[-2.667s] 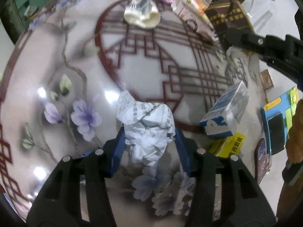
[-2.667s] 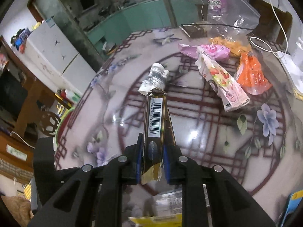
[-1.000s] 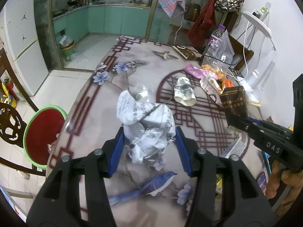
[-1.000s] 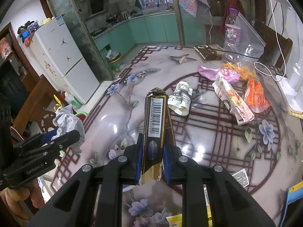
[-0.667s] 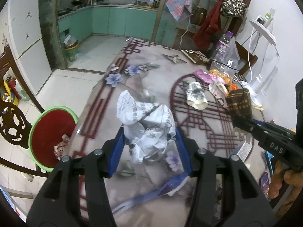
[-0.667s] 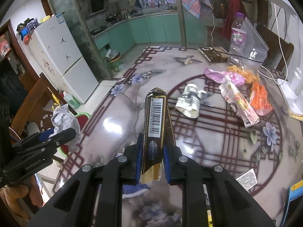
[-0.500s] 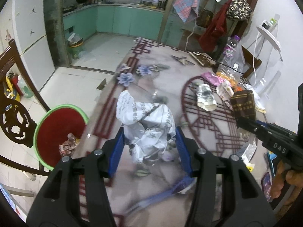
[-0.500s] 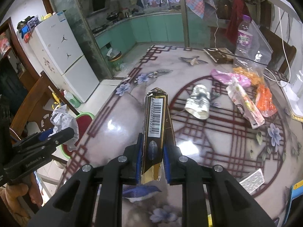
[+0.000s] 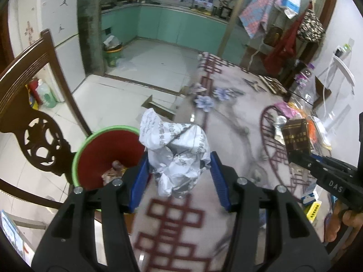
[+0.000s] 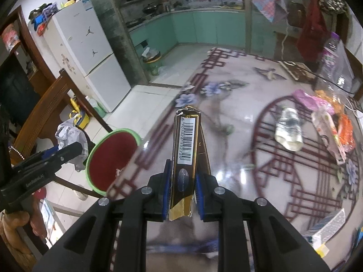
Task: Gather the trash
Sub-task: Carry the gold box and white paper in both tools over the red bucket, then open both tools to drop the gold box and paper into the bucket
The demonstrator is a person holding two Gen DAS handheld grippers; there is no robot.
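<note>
Carry-to-bin step. Left tool (image 9: 179, 182) is clamped on a crumpled paper wad (image 9: 175, 151), blue pads pressed into both sides, and is held out past the counter's left edge, near the rim of the red bin with green rim (image 9: 95, 136) that stands on the floor beside a wooden chair (image 9: 29, 117). In the left view the wad overlaps the bin's right rim, so it looks not yet centred over the opening; some scraps already lie inside. Right tool (image 10: 181, 190) is closed tight on a flattened dark gold-edged carton (image 10: 186, 149), barcode side up, held above the counter (image 10: 238, 176) a little in from that same left edge; the bin (image 10: 111, 158) sits low and to its left. Trash not yet picked up on the counter's far right part: a crushed clear bottle (image 10: 288, 129), a pink wrapper (image 10: 306, 99), a printed snack bag (image 10: 326, 133), an orange bag (image 10: 347, 131), plus a small box (image 10: 326, 226) near the front right corner. Next move, as I judge it: shift the left tool further left until the wad is squarely over the bin mouth, then open and drop; then bring the carton across the edge and do likewise. Risk: releasing early bounces the wad off the rim onto the floor.
</note>
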